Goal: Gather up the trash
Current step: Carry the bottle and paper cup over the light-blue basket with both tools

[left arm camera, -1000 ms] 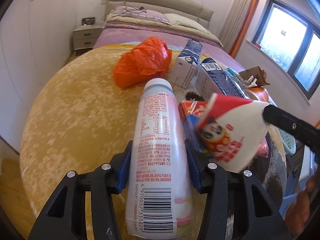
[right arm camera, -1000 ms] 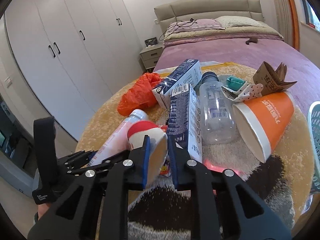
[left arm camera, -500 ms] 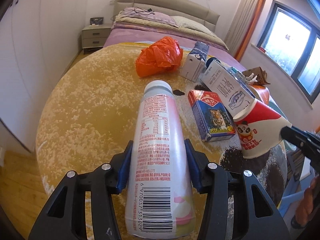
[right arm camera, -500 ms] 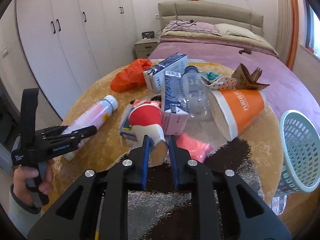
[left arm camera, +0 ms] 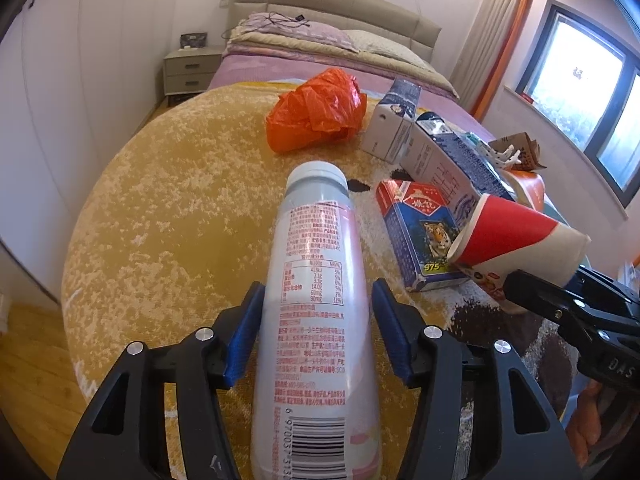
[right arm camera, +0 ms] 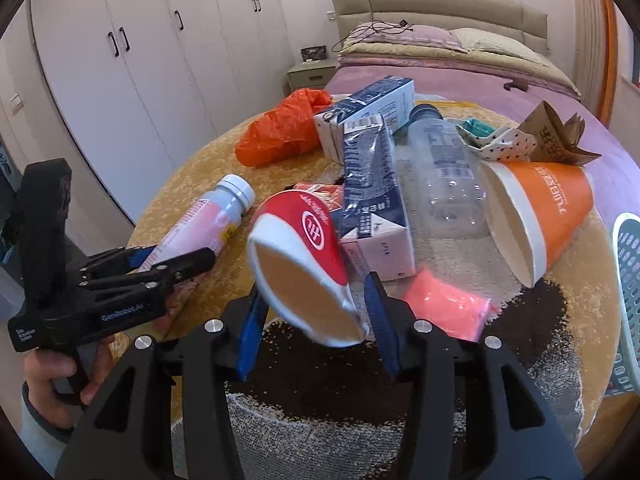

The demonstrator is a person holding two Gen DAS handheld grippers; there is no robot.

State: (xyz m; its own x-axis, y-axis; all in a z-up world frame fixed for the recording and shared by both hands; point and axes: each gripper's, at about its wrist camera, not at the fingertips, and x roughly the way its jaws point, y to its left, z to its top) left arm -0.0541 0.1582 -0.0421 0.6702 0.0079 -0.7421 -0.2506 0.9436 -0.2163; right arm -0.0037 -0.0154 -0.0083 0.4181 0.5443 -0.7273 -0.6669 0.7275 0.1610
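Note:
My left gripper (left arm camera: 316,336) is shut on a pink and white drink bottle (left arm camera: 316,312) with a grey cap, held lengthwise above the round table; the bottle also shows in the right wrist view (right arm camera: 208,224). My right gripper (right arm camera: 314,320) has opened wide; a red and white paper cup (right arm camera: 304,264) sits loose between its blue pads, mouth toward the camera. That cup also shows at the right of the left wrist view (left arm camera: 516,240).
The table (left arm camera: 168,216) holds an orange plastic bag (left arm camera: 316,114), two blue and white cartons (right arm camera: 372,184), a clear bottle (right arm camera: 448,172), an orange cup (right arm camera: 540,208), a tiger box (left arm camera: 420,232) and a pink packet (right arm camera: 444,312). A pale mesh basket (right arm camera: 628,304) stands at the right edge.
My right gripper's jaws have spread wide apart, so the red cup sits loose between them. Both grippers pulled back from the pile. The left gripper still holds the bottle.

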